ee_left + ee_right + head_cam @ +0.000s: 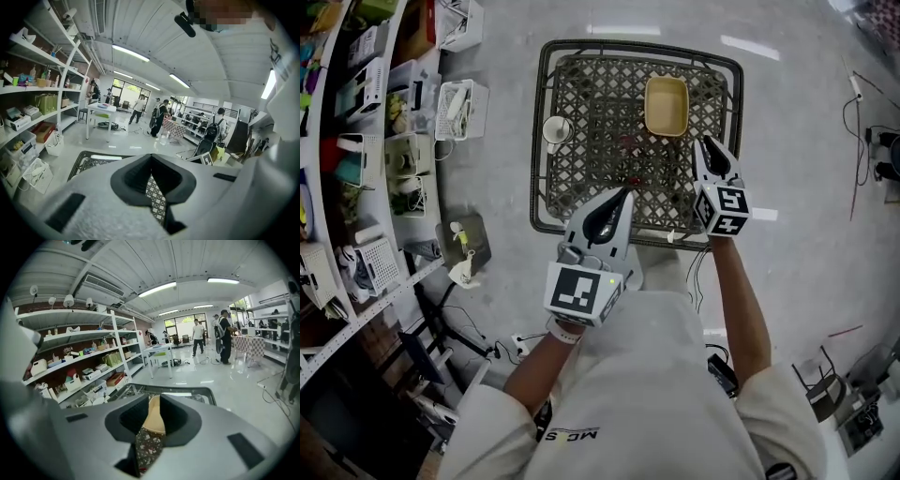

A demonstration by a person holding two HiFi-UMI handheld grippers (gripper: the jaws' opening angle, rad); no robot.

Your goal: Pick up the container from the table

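Seen from the head view, a dark metal lattice table stands on a glossy grey floor, with cluttered white shelves along the left of the room. The beige container sits near the table's far right corner, and a white cup stands at its left edge. The right gripper hangs by the right edge, just on the near side of the container and not touching it. The left gripper hangs over the near edge, well apart from the container. Only the gripper views show the wider room (a long hall with strip lights, people standing and a white desk). The right gripper view shows its fingers parted, with the container in the gap beyond them. The left gripper view shows fingers closed on nothing, with only the lattice below.
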